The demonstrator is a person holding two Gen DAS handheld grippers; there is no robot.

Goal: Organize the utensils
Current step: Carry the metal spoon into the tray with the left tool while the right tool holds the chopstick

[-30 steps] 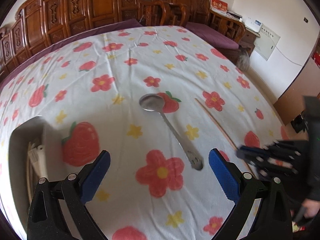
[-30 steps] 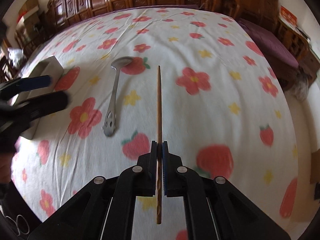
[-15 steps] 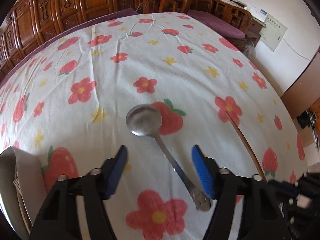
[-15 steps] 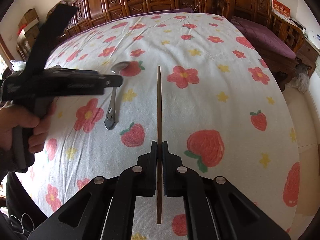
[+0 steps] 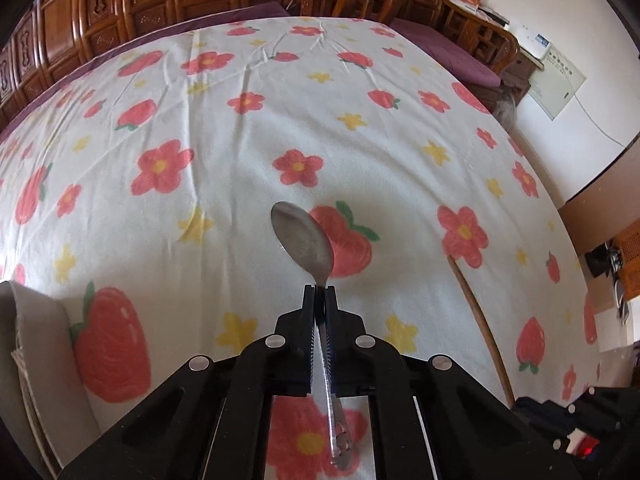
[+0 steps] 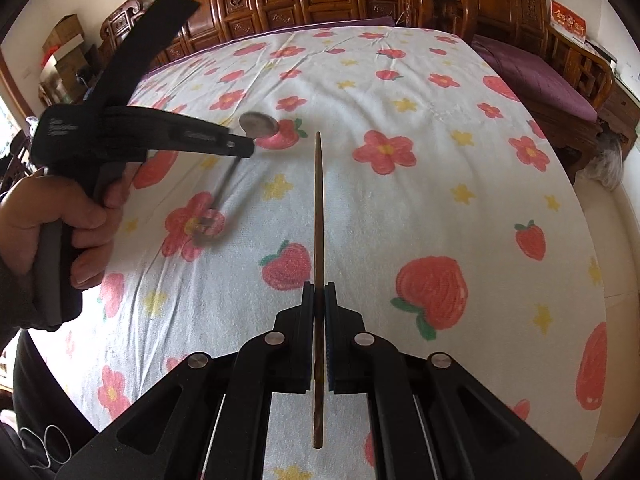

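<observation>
Left wrist view shows your left gripper clamped on the spoon neck, handle running back between the jaws, the grey utensil box lying left of it, while your right gripper pinches the chopstick lengthwise.

one spoon, one chopstick, two grippers, one grey box, one flowered sheet.

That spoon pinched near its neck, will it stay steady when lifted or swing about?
The spoon looks like rigid metal, so it probably won't bend. The left gripper clamps it just behind the bowl, leaving the long handle trailing, so it may pivot or droop. Its smooth surface could slip.
</observation>
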